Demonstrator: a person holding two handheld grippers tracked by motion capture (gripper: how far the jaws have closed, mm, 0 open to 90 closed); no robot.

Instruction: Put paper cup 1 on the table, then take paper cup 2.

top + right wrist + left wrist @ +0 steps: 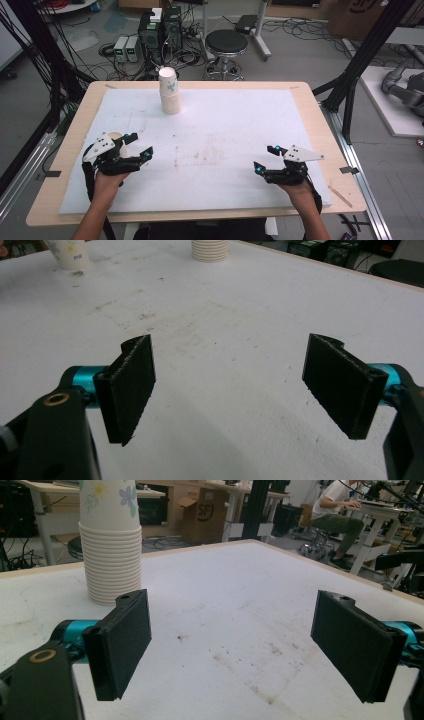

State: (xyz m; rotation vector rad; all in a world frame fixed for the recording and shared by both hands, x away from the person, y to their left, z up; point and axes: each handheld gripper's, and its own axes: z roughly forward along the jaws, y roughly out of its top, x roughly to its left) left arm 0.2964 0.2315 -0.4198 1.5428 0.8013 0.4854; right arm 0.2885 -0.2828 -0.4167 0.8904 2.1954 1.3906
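High view: a stack of paper cups [170, 94], the top one printed with flowers, stands upside down at the far side of the white foam mat [225, 125], left of centre. A single paper cup [116, 136] stands just behind the left gripper [139, 146]. The left gripper and right gripper [265, 159] sit low over the mat's near corners, jaws spread wide, nothing between them, forearms entering from the near edge.

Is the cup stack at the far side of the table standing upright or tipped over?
Upright. The cup stack stands on its base on the white mat, and in the left gripper view its rims lie level, one above another.
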